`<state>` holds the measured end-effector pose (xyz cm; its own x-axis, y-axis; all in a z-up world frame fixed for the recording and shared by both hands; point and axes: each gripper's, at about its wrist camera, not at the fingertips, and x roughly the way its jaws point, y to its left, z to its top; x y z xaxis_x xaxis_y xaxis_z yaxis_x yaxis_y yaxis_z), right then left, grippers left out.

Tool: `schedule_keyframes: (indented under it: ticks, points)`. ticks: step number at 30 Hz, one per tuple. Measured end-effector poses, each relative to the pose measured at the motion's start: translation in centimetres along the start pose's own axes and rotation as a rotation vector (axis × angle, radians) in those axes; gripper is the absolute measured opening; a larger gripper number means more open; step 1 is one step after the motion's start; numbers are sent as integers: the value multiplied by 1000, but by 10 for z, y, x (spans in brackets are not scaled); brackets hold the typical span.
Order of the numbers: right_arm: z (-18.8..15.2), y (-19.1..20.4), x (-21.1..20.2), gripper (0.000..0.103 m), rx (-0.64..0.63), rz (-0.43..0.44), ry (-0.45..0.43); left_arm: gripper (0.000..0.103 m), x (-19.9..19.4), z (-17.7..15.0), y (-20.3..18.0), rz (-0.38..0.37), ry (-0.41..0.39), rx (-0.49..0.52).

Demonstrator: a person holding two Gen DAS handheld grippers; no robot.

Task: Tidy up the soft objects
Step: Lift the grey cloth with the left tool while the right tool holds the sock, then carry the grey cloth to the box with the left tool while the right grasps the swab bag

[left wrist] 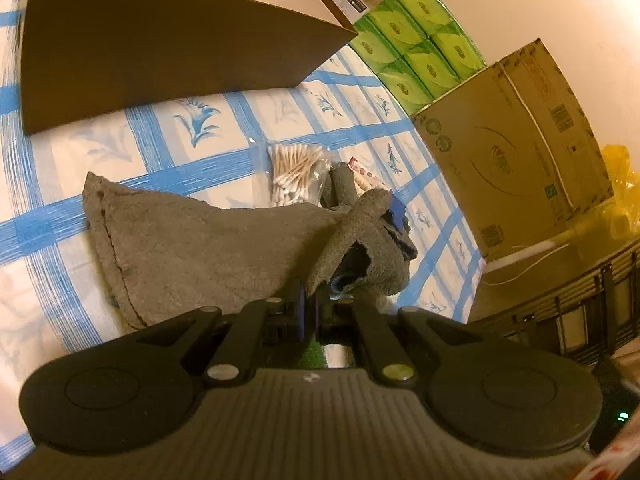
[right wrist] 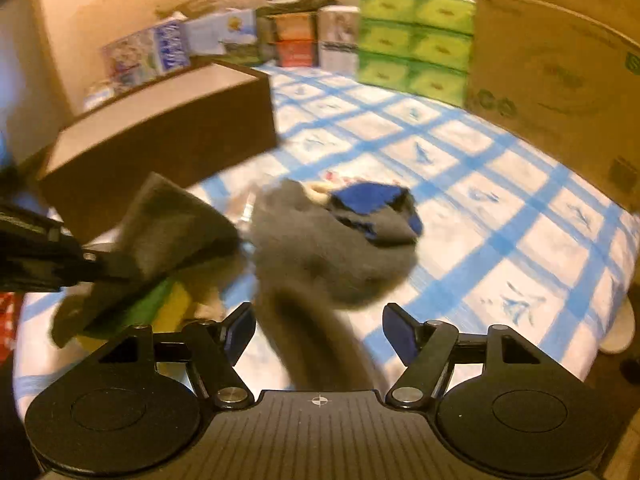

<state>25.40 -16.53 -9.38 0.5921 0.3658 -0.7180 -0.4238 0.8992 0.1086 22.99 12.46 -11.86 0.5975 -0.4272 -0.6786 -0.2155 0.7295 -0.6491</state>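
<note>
A grey towel (left wrist: 192,248) lies spread on the blue-checked tablecloth (left wrist: 224,136). My left gripper (left wrist: 307,306) is shut on the towel's near edge. A grey sock with blue patches (left wrist: 380,232) lies bunched against the towel's right end. In the right wrist view the sock (right wrist: 340,248) lies just ahead and a grey strip of it runs back between my fingers. My right gripper (right wrist: 320,334) is open around that strip. The left gripper's arm (right wrist: 44,256) comes in from the left, holding the towel (right wrist: 172,224) lifted.
An open brown box (left wrist: 160,48) stands beyond the towel, also in the right wrist view (right wrist: 160,132). A clear bag of cotton swabs (left wrist: 296,172) lies behind the sock. Green tissue packs (left wrist: 416,40) and a large cardboard carton (left wrist: 516,140) stand at the right. A green and yellow sponge (right wrist: 160,308) lies under the towel.
</note>
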Motion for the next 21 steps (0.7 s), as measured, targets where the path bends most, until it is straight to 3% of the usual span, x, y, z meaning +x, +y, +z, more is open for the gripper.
schedule_keyframes:
  ticks: [7,12,21]
  points:
    - [-4,59,20,70,-139,181,18,4,2,-2,-4,15,6,32]
    - [-21,80,55,70,-183,149,126,4,-17,1,-10,30,-49,77]
    - [-21,70,59,70,-174,171,122,4,-80,22,-19,157,-258,146]
